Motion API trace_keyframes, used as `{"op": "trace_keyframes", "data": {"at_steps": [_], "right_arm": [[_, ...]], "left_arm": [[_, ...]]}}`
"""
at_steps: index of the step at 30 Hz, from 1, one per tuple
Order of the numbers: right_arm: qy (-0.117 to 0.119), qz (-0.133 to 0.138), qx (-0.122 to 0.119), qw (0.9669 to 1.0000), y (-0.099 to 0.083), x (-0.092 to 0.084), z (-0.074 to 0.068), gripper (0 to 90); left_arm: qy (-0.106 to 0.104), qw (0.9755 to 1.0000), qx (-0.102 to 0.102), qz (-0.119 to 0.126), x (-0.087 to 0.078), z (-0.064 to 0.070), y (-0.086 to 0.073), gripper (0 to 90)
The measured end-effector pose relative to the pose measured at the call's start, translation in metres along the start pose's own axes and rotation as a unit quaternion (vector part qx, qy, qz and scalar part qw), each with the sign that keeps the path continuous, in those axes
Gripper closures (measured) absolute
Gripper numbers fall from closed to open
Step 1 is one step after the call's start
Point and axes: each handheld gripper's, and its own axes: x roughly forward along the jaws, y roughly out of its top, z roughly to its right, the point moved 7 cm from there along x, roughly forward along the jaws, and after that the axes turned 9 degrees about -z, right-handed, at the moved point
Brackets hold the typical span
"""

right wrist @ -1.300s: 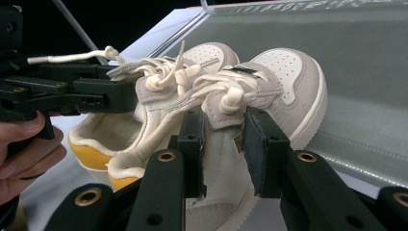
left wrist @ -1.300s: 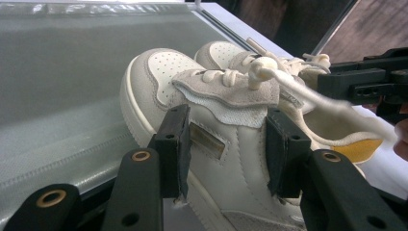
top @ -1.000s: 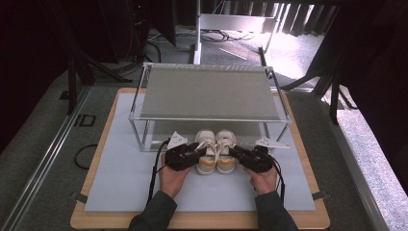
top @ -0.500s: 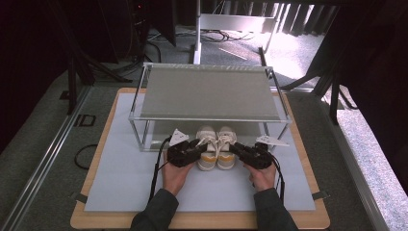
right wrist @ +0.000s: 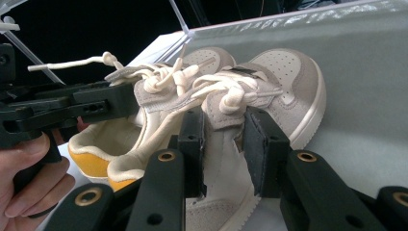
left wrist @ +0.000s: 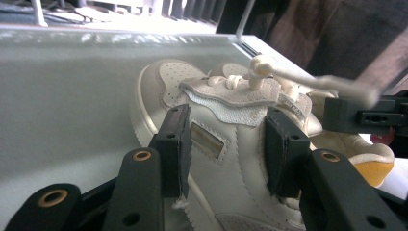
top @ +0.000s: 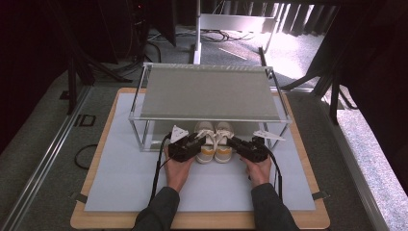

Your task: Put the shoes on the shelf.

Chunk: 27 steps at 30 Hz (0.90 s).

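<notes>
Your left gripper (left wrist: 226, 144) and right gripper (right wrist: 223, 144) each clamp one cream leather sneaker's (top: 214, 139) side wall, steadying the pair under the wire-mesh shelf (top: 207, 91).

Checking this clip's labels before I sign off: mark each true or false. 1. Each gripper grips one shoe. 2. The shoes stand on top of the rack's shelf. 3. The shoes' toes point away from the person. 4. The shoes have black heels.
1. True: the left gripper is shut on the left shoe, the right gripper on the right shoe.
2. False: they stand partly under the rack.
3. True.
4. False: the heels are yellow.
</notes>
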Motion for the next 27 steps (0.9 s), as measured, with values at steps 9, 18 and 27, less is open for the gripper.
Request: {"op": "trace_keyframes", "data": {"at_steps": [9, 18, 27], "right_arm": [[-0.003, 0.004, 0.005, 1.0, 0.007, 0.012, 0.004, 70.2], [-0.002, -0.006, 0.029, 0.9996, 0.004, 0.019, 0.008, 69.7], [-0.026, -0.031, 0.027, 0.9988, 0.007, 0.021, 0.005, 60.3]], "left_arm": [[0.028, 0.9995, 0.006, 0.017, 0.007, -0.01, 0.005, 61.4], [0.043, 0.999, -0.011, 0.006, 0.012, -0.018, -0.001, 60.7], [0.082, 0.9962, -0.02, 0.021, 0.007, -0.025, -0.004, 47.7]]}}
